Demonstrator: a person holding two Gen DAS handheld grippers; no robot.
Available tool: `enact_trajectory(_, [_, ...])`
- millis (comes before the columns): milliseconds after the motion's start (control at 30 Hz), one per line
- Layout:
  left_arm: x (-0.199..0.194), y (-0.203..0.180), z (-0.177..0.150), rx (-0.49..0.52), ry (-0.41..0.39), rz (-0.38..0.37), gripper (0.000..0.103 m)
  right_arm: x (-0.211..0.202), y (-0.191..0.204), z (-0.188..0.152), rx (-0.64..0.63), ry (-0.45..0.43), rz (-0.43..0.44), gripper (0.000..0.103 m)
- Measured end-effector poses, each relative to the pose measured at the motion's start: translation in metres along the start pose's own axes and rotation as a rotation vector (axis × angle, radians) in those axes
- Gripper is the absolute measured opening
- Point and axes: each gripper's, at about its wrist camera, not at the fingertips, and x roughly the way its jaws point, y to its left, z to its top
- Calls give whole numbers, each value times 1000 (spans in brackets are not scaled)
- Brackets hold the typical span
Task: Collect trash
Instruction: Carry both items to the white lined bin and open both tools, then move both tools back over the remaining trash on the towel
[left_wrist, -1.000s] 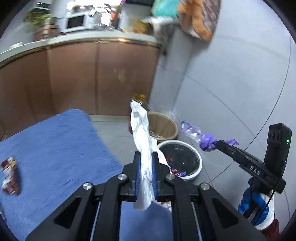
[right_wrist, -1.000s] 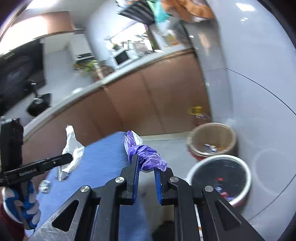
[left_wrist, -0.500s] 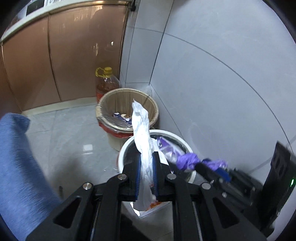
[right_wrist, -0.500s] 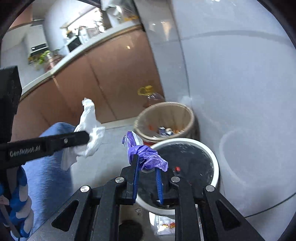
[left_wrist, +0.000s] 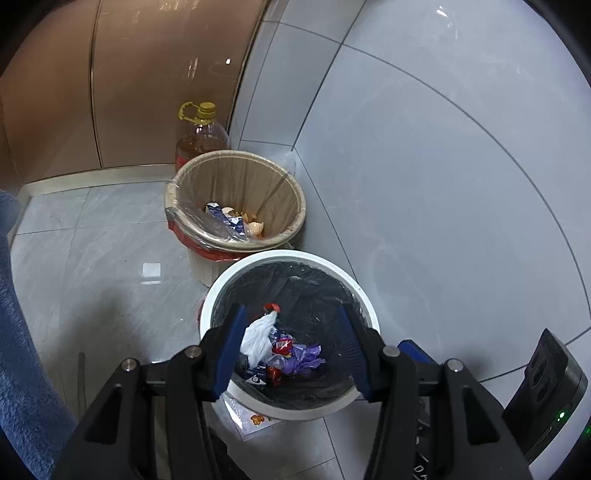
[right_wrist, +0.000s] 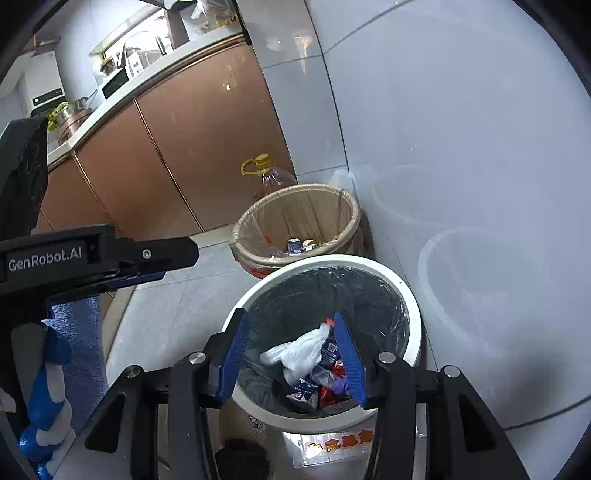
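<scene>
Both claws hang spread and empty over the white bin: left claw, right claw. Inside lie the white tissue and purple wrapper, light, soft, crushable; any pinch on a fold would likely hold.

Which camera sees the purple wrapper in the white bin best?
The left wrist view: the purple wrapper lies open to sight in the white bin beside the white bag. The right wrist view shows only a scrap behind its blue finger.
</scene>
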Motion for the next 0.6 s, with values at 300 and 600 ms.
enact_trajectory(300, [-63,6,-16,-24,-82,55,49,-37,32,5,-37,-64,36,63])
enact_trajectory(600, [-187,24,-54,4,-273,191,50,-120,79,24,-116,-229,75,83])
